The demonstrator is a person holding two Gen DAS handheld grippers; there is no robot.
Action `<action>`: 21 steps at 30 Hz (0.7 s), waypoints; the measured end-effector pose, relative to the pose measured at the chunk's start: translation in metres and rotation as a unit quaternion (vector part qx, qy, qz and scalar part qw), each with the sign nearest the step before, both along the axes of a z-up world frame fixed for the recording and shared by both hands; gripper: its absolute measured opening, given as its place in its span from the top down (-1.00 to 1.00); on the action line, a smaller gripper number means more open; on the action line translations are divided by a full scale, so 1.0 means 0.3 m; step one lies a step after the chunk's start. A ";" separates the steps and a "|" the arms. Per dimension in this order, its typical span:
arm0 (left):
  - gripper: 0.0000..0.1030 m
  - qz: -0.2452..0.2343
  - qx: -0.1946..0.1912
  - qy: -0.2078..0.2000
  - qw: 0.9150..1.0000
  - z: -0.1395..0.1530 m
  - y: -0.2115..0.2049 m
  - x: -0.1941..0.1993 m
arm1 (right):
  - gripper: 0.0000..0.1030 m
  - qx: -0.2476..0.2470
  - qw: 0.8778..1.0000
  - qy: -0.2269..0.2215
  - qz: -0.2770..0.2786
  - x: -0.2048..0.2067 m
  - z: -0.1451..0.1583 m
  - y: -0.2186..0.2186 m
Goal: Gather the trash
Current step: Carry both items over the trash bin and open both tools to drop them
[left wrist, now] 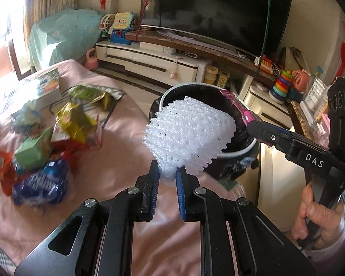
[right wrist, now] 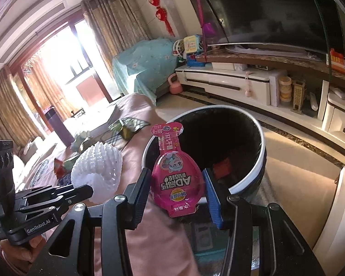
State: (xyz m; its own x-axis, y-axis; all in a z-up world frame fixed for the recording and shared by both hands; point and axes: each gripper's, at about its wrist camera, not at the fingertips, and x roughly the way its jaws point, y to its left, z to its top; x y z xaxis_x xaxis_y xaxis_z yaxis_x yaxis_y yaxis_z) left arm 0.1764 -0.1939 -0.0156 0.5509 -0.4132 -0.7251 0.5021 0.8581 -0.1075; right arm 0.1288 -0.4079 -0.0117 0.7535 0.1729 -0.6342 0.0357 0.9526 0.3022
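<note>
My left gripper (left wrist: pixel 167 177) is shut on the lower end of a white foam fruit net (left wrist: pixel 188 138), which hangs in front of the round black trash bin (left wrist: pixel 170 92) with a white rim. My right gripper (right wrist: pixel 176 188) is shut on a pink plastic snack pack (right wrist: pixel 176 172) held upright at the bin's (right wrist: pixel 262 161) near rim. In the left wrist view the right gripper (left wrist: pixel 253 124) comes in from the right with the pink pack (left wrist: pixel 235 103) over the bin's edge. The foam net (right wrist: pixel 99 170) and the left gripper (right wrist: pixel 89 189) show at the left of the right wrist view.
Several crumpled wrappers and small boxes (left wrist: pixel 41 138) lie on the pink cloth (left wrist: pixel 117 156) at the left. A dark purple bottle (right wrist: pixel 57 126) stands farther back. Behind the bin are a white TV cabinet (left wrist: pixel 149 62), a big TV (left wrist: pixel 218 11) and toys (left wrist: pixel 285 82).
</note>
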 end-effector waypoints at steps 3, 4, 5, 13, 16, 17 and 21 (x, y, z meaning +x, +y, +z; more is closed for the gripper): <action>0.74 -0.003 0.004 0.001 1.000 0.001 -0.039 0.032 | 0.09 -0.001 1.000 0.000 -0.004 0.022 0.000 -0.026; 0.74 -0.006 0.005 0.002 1.000 0.000 -0.053 0.043 | 0.09 -0.002 1.000 0.001 -0.006 0.030 0.000 -0.036; 0.74 -0.009 0.008 0.003 1.000 -0.002 -0.071 0.056 | 0.09 -0.002 1.000 0.002 -0.007 0.041 -0.001 -0.046; 0.74 -0.029 0.026 0.016 0.999 -0.024 -0.165 0.128 | 0.09 -0.008 1.000 0.009 -0.013 0.094 -0.008 -0.105; 0.74 -0.032 0.029 0.020 0.999 -0.029 -0.190 0.149 | 0.09 -0.008 1.000 0.013 -0.016 0.111 -0.013 -0.120; 0.74 -0.033 0.031 0.021 0.999 -0.030 -0.197 0.156 | 0.09 -0.007 1.000 0.015 -0.017 0.116 -0.017 -0.128; 0.74 -0.035 0.038 0.024 0.998 -0.034 -0.227 0.173 | 0.09 -0.002 1.000 0.021 -0.021 0.133 -0.027 -0.151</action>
State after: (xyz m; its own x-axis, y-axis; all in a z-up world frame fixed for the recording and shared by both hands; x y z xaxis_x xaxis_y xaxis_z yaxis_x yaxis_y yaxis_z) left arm 0.2283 -0.2619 -0.0260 0.4868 -0.3931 -0.7801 0.5578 0.8271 -0.0687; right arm 0.1688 -0.4533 -0.0199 0.7332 0.1398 -0.6654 0.0873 0.9512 0.2960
